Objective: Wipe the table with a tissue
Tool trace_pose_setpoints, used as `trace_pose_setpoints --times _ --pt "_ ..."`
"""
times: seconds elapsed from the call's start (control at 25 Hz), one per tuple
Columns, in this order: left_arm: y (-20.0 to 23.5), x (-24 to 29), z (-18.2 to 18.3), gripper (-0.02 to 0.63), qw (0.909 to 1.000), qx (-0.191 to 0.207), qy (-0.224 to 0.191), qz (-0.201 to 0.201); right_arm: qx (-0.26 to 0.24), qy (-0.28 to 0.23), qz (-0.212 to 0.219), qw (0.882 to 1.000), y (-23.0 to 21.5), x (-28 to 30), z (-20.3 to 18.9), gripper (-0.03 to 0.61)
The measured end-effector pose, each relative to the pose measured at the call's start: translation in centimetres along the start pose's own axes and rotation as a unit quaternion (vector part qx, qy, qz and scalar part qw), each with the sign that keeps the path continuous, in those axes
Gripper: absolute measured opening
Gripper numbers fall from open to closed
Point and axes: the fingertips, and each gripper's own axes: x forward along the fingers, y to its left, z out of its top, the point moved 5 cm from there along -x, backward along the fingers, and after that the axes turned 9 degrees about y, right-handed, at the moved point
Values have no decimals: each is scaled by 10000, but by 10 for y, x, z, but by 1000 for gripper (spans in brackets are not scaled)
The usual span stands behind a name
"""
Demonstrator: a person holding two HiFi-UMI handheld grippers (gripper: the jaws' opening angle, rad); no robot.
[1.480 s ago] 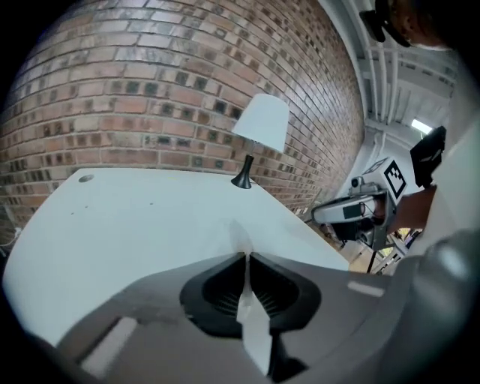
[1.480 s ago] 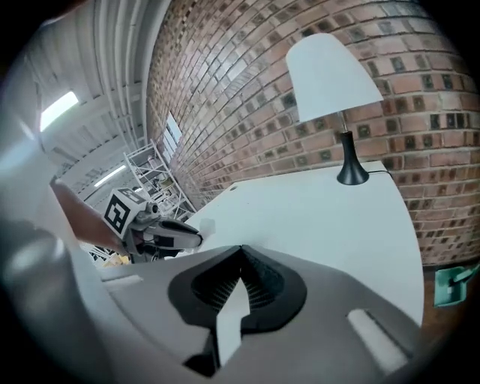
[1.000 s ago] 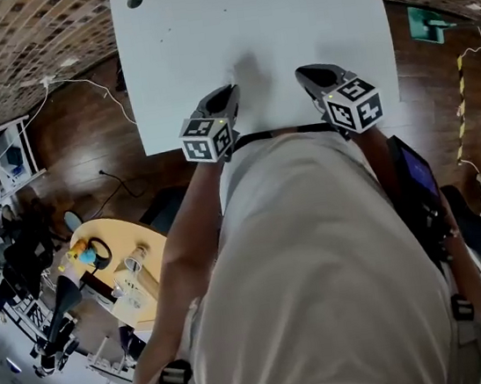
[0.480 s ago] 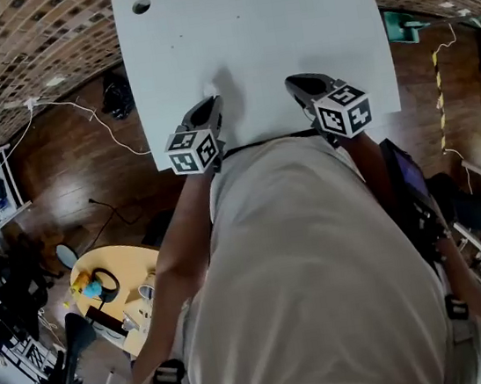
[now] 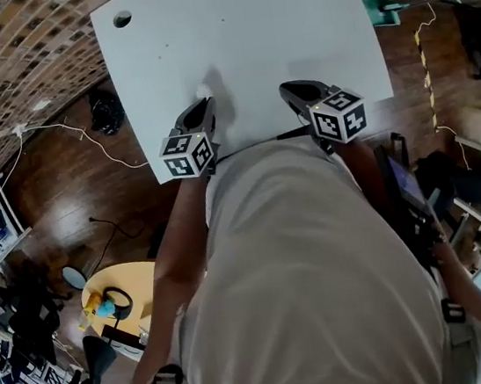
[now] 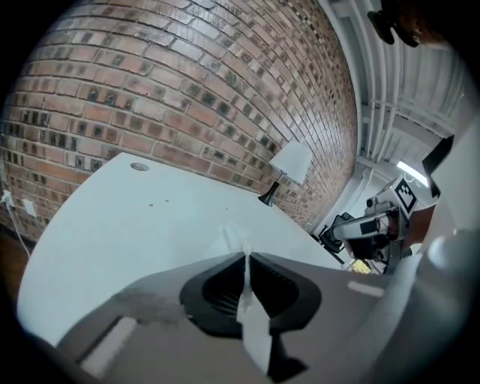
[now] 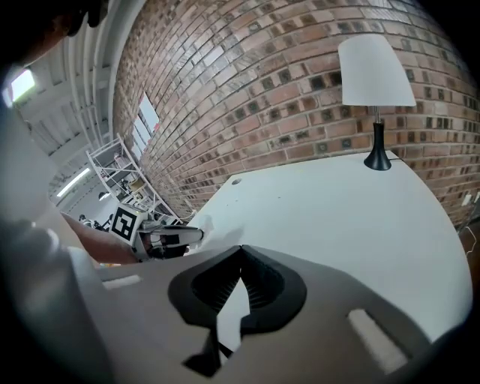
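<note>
Tissue (image 5: pixel 203 92) is showing in the head view as a small white tuft at the tips of the left gripper (image 5: pixel 205 105), low over the near edge of the table (image 5: pixel 245 35). The right gripper (image 5: pixel 288 89) is hovering to its right, apart from it.

In the left gripper view, the jaws are pressing together on the tissue (image 6: pixel 253 326), and its free end is poking out toward the far side.

In the right gripper view, the jaws are meeting on nothing.

Nearly all the bare table is lying farther off, so the wipe is probably falling to the left gripper, pushing away.
</note>
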Motion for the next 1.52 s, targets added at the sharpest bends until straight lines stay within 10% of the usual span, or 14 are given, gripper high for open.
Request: trace_pose_setpoints --times 0.6,1.52 --pt "4 17 16 21 9978 135 533 381 19 -148 314 9994 -45 21 24 8" --pt "33 164 143 21 9832 145 1194 1375 421 -323 530 9972 -126 -4 33 8"
